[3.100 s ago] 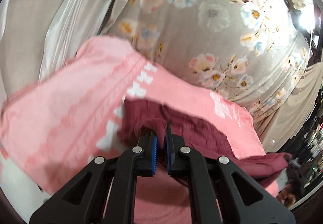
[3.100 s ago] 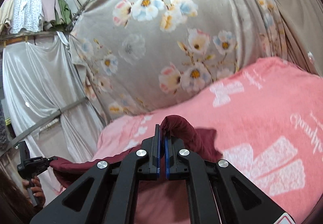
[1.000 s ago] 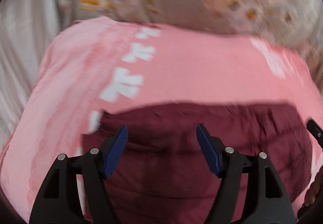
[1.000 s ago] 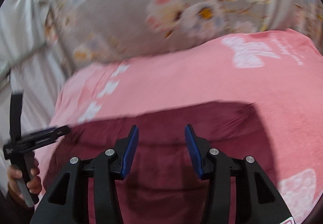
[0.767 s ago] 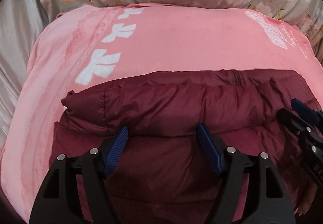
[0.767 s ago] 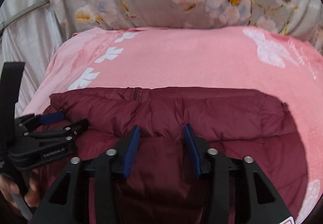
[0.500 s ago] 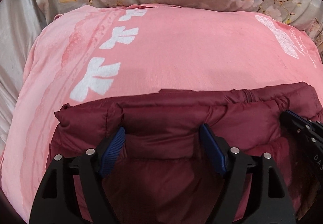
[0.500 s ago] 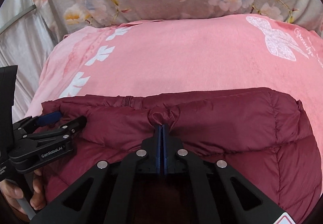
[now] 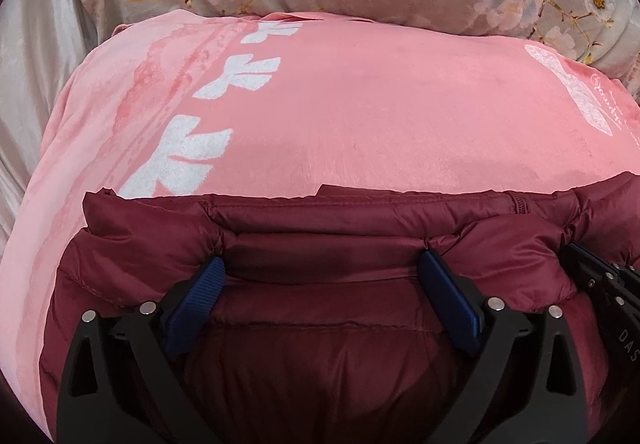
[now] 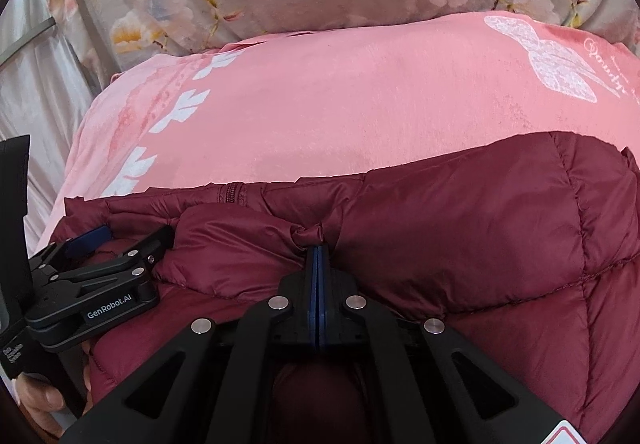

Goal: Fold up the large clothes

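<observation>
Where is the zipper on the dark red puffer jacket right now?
In the right wrist view the zipper sits at the dark red puffer jacket's far edge, left of centre, against the pink blanket.

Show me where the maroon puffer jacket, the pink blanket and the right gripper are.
maroon puffer jacket [image 10: 480, 212]: right wrist view, on a quilted panel.
pink blanket [image 9: 380, 116]: left wrist view, on its bare middle.
right gripper [image 10: 317, 250]: right wrist view, at the shut fingertips pinching a jacket fold.
</observation>
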`<state>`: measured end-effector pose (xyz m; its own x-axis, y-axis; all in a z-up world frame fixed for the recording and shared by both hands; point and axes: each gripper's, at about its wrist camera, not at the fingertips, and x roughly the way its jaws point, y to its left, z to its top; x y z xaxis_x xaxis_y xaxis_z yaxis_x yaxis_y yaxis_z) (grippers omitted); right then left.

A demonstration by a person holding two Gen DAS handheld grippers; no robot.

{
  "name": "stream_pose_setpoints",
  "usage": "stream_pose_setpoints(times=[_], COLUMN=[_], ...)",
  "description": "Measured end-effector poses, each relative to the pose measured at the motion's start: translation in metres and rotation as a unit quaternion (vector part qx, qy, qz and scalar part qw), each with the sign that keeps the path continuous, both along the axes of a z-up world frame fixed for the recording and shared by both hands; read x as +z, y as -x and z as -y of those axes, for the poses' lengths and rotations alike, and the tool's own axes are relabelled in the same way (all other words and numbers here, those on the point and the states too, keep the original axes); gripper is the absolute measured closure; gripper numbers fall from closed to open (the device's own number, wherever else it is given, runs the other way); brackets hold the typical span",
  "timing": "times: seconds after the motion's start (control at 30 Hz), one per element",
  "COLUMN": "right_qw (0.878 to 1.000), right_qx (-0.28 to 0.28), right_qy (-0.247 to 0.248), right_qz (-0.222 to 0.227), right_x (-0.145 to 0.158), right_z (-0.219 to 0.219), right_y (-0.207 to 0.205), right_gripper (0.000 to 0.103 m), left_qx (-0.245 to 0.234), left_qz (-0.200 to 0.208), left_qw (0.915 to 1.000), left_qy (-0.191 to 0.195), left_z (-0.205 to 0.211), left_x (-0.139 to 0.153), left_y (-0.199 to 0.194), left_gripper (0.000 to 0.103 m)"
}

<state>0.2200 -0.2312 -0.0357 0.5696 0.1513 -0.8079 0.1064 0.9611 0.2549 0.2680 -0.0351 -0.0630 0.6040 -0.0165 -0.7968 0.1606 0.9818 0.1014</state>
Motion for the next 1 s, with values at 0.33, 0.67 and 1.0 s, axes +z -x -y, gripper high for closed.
stream_pose_setpoints(times=[0.33,0.67,1.0], right_qw=[1.000,1.000,1.000], right_qx=[0.000,0.001,0.002], right_qy=[-0.001,0.003,0.004], right_qz=[0.000,0.000,0.000], right_x=[-0.0003,-0.0007,-0.0005], right_z=[0.0004,-0.0001,-0.0003], right_y=[-0.0003,-0.0002,-0.0003], right_gripper=[0.103,0.103,0.103], left_qx=[0.006,0.006,0.008], left_qz=[0.002,0.003,0.004], left_qw=[1.0000,0.9999,0.9999], left_qy=[-0.007,-0.010,-0.013], left_z=[0.0006,0.0002,0.0002], left_x=[-0.0013,-0.0017,-0.0012], left_y=[0.0000,0.0001,0.0003], left_gripper=[0.005,0.005,0.005])
